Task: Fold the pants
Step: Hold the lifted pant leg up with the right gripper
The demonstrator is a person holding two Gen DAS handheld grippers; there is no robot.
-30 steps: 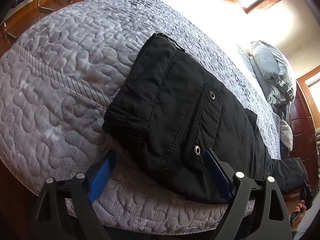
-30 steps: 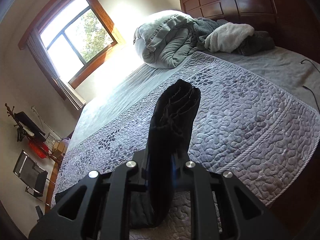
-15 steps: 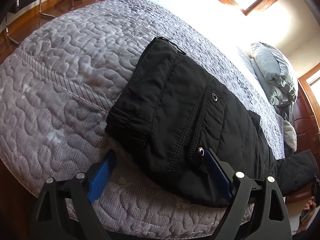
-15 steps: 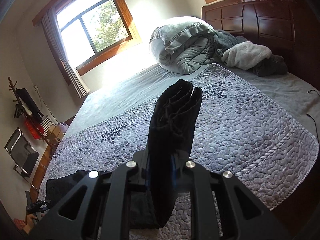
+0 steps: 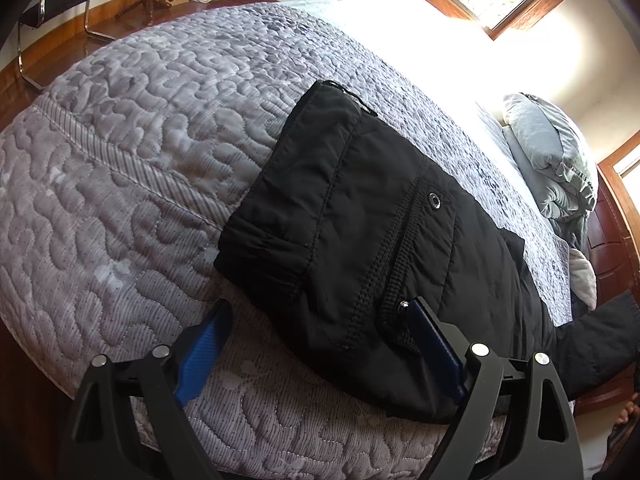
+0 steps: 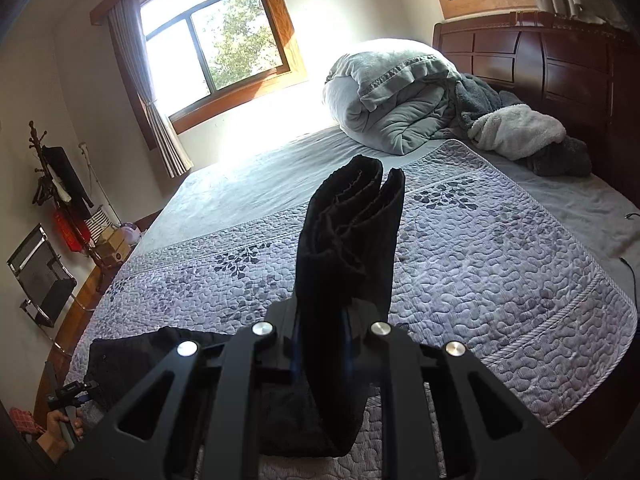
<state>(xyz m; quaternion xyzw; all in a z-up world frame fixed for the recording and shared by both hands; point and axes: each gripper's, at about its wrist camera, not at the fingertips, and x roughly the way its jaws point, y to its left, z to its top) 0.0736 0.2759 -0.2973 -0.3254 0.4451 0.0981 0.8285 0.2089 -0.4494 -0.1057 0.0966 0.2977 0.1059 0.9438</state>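
1. The right tool (image 6: pixel 324 344) is pressed together on the leg cuffs (image 6: pixel 352 216) of the black pants (image 5: pixel 360 220). The bunched hems stand up between its fingers, and the fabric below them hangs down toward the bed.

2. The left tool (image 5: pixel 316 340) is spread wide and holds nothing. Its left blue finger (image 5: pixel 204 344) is over the bare quilt (image 5: pixel 120 160). Its right blue finger (image 5: pixel 432 340) is at the near edge of the pants, beside the lower snap (image 5: pixel 403 304) of the pocket. I cannot tell if it touches the cloth.

3. The waist part of the pants lies flat on the quilt, near the foot edge of the bed, with the waistband (image 5: pixel 280 184) to the left in the left wrist view. The legs run to the right, and the far end rises off the bed edge, where the other tool carries it.

4. Done so far, as I judge it: the two legs seem already laid one on the other, because only one leg width shows and the cuffs are held together as one bundle.

5. Left to do: the cuffs are not yet over the waist. I think the lengthwise fold is in progress. The cuffs must be brought to the waistband, laid down and released, and perhaps one more fold is needed after that.

6. Farther out, a rolled grey duvet (image 6: pixel 392 96) and a white fleece blanket (image 6: pixel 520 128) lie at the headboard (image 6: pixel 560 52), well apart from the pants.
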